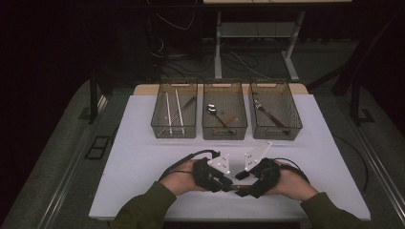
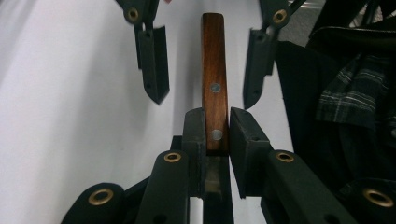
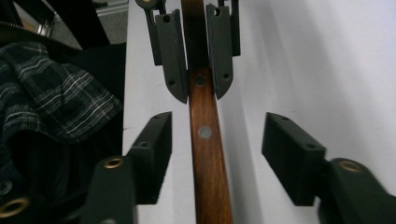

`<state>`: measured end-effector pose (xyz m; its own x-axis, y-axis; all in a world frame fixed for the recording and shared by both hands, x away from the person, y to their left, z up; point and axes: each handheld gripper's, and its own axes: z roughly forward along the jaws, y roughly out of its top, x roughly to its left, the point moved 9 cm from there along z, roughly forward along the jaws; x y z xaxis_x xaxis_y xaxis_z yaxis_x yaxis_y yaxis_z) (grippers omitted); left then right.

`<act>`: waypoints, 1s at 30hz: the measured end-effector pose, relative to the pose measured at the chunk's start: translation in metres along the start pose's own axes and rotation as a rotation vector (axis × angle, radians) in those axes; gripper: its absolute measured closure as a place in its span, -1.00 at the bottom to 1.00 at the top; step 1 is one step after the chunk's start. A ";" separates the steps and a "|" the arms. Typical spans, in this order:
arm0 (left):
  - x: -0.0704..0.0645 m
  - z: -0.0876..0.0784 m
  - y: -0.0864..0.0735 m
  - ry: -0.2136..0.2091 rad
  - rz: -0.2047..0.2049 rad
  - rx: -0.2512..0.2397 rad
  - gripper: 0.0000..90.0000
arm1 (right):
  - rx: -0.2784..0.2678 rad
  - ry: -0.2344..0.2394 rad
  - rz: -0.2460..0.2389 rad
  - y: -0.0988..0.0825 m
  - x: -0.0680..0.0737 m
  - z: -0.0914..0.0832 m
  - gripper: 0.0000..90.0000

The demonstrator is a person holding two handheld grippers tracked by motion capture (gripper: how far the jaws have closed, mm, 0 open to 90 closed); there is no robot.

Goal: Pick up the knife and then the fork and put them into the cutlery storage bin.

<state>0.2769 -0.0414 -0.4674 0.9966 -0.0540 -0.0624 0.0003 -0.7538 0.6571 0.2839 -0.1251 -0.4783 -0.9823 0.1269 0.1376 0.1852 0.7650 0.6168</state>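
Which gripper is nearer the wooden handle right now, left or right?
Left. The left gripper is shut on the wooden handle, pads pressing both sides. The right gripper straddles the handle's free end with its jaws apart, not touching it.

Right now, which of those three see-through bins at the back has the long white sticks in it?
The left bin: it holds thin white sticks. The middle bin holds a spoon, the right bin a fork.

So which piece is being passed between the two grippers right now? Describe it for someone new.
On the white table, near its front edge below three mesh bins, the left gripper is shut on a wooden handle with round metal rivets. Unlike the utensils lying in the bins, it sits between both grippers; the right gripper straddles it unclamped.
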 end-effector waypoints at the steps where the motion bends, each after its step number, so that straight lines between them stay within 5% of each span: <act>1: -0.001 0.001 0.000 -0.003 -0.002 0.004 0.70 | 0.002 0.000 -0.007 0.000 0.000 0.001 0.05; 17: -0.005 0.002 0.002 -0.016 0.029 0.016 0.70 | 0.046 0.020 -0.074 -0.001 0.013 0.013 0.65; 30: -0.003 -0.001 0.001 -0.015 0.030 0.004 0.70 | 0.019 -0.031 -0.102 0.003 0.013 0.010 0.68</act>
<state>0.2738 -0.0415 -0.4658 0.9948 -0.0864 -0.0543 -0.0296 -0.7540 0.6562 0.2715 -0.1143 -0.4823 -0.9965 0.0671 0.0507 0.0841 0.7869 0.6113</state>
